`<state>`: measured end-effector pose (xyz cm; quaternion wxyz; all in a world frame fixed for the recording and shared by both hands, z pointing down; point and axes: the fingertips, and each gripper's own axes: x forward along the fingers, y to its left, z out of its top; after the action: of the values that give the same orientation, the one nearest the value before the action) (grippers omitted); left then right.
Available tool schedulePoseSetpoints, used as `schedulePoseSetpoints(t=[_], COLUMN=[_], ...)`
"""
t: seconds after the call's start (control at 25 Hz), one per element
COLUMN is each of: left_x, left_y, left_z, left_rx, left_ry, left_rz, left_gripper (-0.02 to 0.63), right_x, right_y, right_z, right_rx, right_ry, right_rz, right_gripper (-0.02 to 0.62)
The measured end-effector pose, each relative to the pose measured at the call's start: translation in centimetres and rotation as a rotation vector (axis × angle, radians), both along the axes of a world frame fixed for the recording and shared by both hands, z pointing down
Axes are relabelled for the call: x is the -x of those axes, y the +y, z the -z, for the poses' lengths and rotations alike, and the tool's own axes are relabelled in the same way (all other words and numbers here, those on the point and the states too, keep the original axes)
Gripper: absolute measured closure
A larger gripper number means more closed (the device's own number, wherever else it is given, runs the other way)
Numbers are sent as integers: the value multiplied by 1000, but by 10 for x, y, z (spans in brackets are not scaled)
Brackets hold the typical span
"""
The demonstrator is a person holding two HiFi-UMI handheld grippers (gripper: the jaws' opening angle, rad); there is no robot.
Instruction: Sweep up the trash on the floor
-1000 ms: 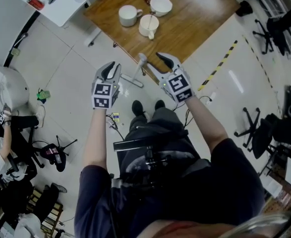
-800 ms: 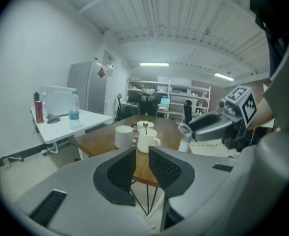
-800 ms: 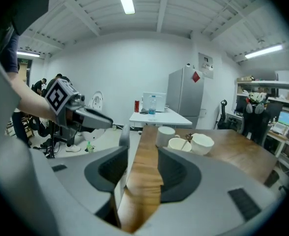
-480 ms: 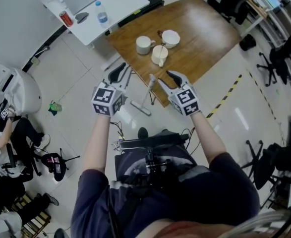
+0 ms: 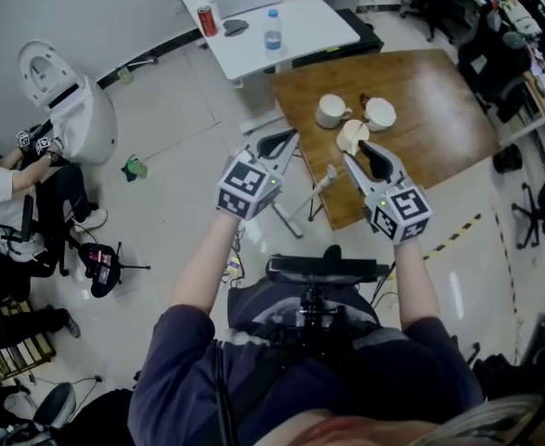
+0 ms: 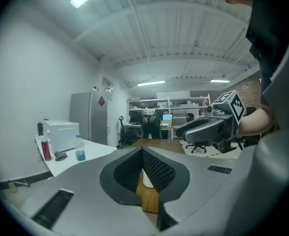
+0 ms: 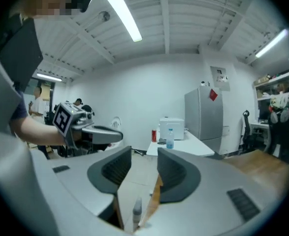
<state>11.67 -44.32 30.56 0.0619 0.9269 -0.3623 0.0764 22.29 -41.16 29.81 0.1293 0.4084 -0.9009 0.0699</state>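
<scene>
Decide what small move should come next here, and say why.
Probably lower the right gripper towards the grey handle standing by the wooden table and grip it. That gripper holds nothing: its jaws, which have just been closing a little, stand apart with nothing between them. A green scrap lies unswept on the floor.

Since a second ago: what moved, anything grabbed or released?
Both grippers rose and tipped up from the floor toward level. The left hand-held gripper closed its jaws on nothing. The right hand-held gripper has just been closing its jaws, which are still apart and empty. Nothing was grabbed or let go. Unchanged: three white cups on the wooden table and the white long-handled tool beside it.
</scene>
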Motion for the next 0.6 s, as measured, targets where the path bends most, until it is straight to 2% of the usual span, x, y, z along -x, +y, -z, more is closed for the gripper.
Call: schedulePoseSetpoints(t=[0.08, 0.16, 0.24, 0.28, 0.4, 0.6], left_x=[5, 9, 17, 21, 23, 9], left_y=[-2, -7, -11, -11, -3, 3], left_z=[-7, -20, -31, -32, -19, 12], left_rx=[39, 121, 188, 195, 162, 83], left_ry=[8, 15, 23, 27, 38, -16], left_rz=[42, 104, 204, 261, 413, 562], left_gripper=[606, 606, 606, 606, 606, 606], right_x=[1, -2, -9, -11, -18, -29], right_y=[-8, -20, -32, -37, -44, -55], right_z=[4, 1, -5, -7, -8, -2], right_rx=[13, 12, 15, 24, 54, 56], right_ry=[-49, -54, -54, -65, -89, -101], right_rz=[54, 103, 152, 187, 314, 477], right_gripper=[427, 430, 430, 430, 430, 430])
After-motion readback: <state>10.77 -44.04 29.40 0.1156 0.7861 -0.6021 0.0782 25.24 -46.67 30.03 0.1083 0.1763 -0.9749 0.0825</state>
